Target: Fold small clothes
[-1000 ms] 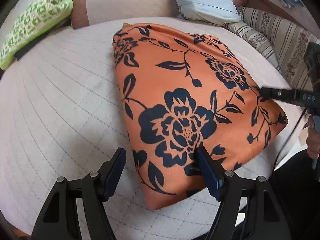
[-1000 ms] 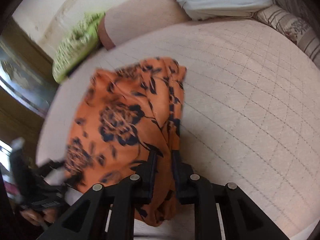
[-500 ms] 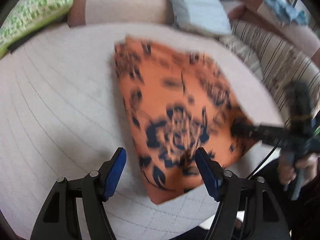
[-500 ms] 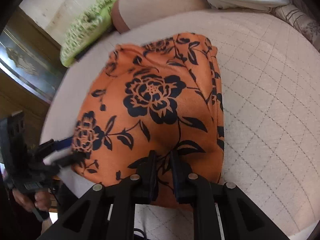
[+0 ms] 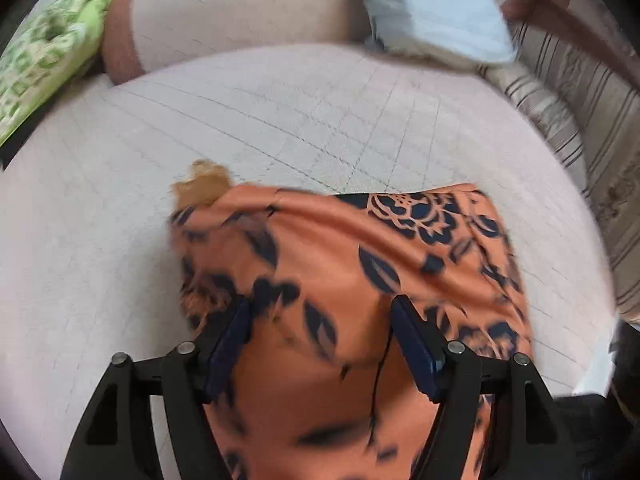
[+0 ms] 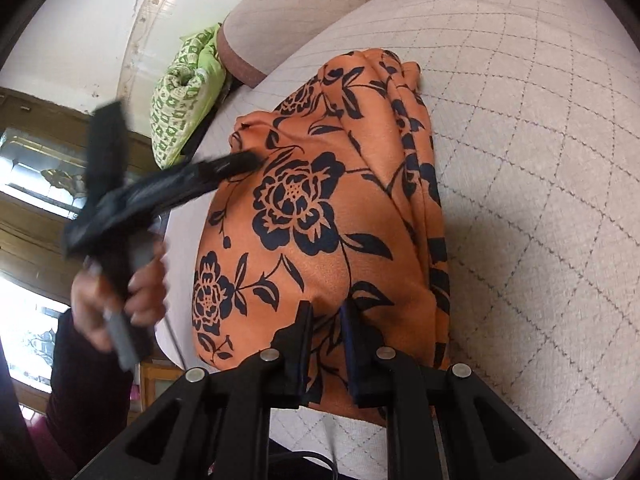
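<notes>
An orange garment with a dark blue flower print (image 5: 344,264) lies folded on the quilted pale cushion (image 5: 280,120). My left gripper (image 5: 322,312) is open, its two fingers spread over the garment's near part. In the right wrist view the same garment (image 6: 320,216) fills the middle, and my right gripper (image 6: 326,316) is shut on its near edge. The left gripper (image 6: 240,164) shows there too, blurred, with its tip at the garment's far left edge and a hand around its handle.
A green patterned cloth (image 5: 44,52) lies at the far left by a pink bolster (image 5: 240,12). A pale blue pillow (image 5: 432,8) and a striped cushion (image 5: 580,128) sit at the back right. Wooden furniture and a window (image 6: 36,184) stand beyond the cushion's left edge.
My left gripper has moved forward over the garment, which now lies under its open fingers. My right gripper stays shut on the garment's edge, and the garment looks smoother and more compact.
</notes>
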Demonstrator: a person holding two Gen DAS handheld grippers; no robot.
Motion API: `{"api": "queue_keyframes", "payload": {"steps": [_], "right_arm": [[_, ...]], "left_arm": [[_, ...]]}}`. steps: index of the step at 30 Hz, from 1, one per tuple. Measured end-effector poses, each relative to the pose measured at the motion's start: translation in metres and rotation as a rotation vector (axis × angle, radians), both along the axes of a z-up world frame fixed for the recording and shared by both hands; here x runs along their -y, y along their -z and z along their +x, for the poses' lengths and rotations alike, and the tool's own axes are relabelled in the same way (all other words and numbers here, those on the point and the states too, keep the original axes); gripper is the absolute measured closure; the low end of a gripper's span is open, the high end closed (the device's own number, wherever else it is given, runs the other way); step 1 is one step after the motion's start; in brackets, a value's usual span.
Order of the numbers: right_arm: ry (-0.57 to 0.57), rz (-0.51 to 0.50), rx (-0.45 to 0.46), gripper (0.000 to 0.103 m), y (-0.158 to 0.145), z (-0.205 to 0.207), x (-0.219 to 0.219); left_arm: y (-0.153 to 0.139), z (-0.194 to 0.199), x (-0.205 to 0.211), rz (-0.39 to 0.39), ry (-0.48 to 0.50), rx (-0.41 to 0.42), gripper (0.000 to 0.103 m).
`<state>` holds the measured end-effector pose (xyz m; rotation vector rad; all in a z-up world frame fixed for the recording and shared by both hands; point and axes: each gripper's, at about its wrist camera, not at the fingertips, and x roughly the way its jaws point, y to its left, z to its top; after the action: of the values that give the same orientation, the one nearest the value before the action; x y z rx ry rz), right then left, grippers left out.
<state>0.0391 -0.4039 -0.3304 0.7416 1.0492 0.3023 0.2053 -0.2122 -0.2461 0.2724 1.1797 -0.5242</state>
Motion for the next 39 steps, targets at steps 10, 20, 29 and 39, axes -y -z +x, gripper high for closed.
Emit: {"api": "queue_keyframes", "payload": {"steps": [10, 20, 29, 39], "right_arm": [[-0.032, 0.071, 0.0, 0.085, 0.002, 0.02, 0.0], [-0.054, 0.036, 0.204, 0.084, -0.04, 0.009, -0.01], [-0.051, -0.106, 0.061, 0.085, -0.014, 0.021, -0.032], [0.011, -0.136, 0.124, 0.085, -0.028, 0.001, -0.028]], "left_arm": [[0.021, 0.02, 0.024, 0.079, -0.049, 0.048, 0.016], [-0.044, -0.042, -0.069, -0.079, -0.055, 0.103, 0.017], [0.016, -0.107, -0.086, 0.116, -0.033, 0.22, 0.012], [-0.02, -0.143, -0.083, 0.079, -0.109, 0.325, 0.013]]}}
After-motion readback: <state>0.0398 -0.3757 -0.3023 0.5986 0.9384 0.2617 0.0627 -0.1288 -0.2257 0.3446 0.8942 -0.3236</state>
